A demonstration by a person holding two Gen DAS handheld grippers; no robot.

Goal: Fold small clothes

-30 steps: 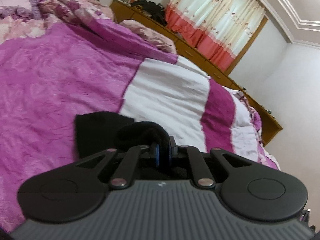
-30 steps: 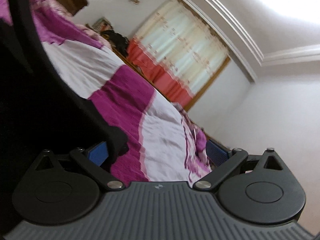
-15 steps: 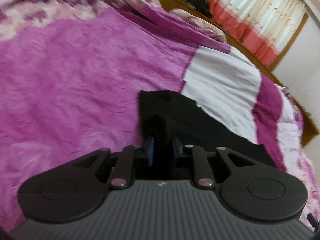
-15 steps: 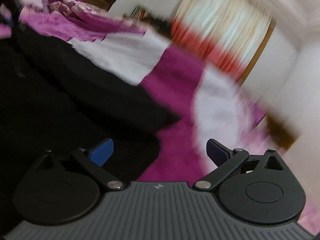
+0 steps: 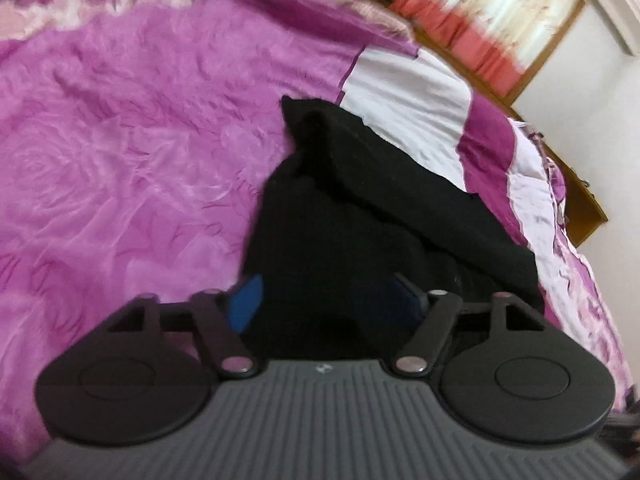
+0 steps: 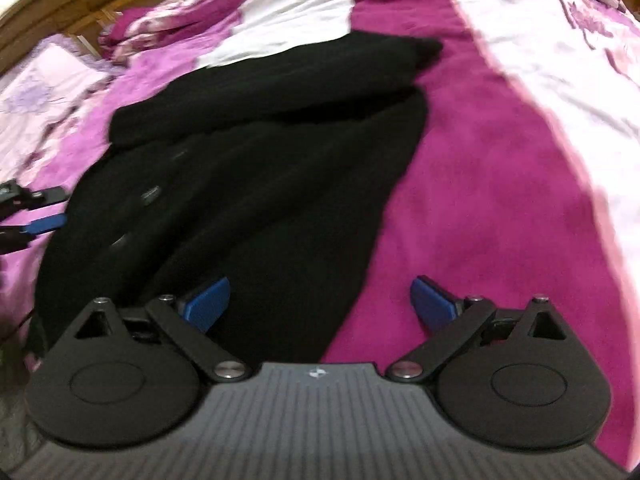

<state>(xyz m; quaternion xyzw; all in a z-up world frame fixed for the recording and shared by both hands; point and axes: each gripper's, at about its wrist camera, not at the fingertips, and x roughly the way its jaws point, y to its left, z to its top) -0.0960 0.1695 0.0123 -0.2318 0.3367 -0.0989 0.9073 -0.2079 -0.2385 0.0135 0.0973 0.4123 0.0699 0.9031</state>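
A wide bed (image 5: 132,152) covered in a magenta, pink and white quilt fills both views. On it lies a black garment (image 6: 256,152), limp and partly folded, with one thick band of cloth doubled over along its far side. Its long axis, seen from the right wrist, runs from near the camera at lower left away to a blunt end at upper right; from the left wrist it tapers to a point far up the bed. The right gripper (image 6: 320,304) hangs spread wide and empty over the garment's near edge, holding nothing. The left gripper (image 5: 328,300) is likewise released, its blue pads straddling bunched cloth without pinching it. The risk, judged from this: the loose doubled band could slide or unroll if either gripper drags the soft fabric, or pinches the quilt along with it.
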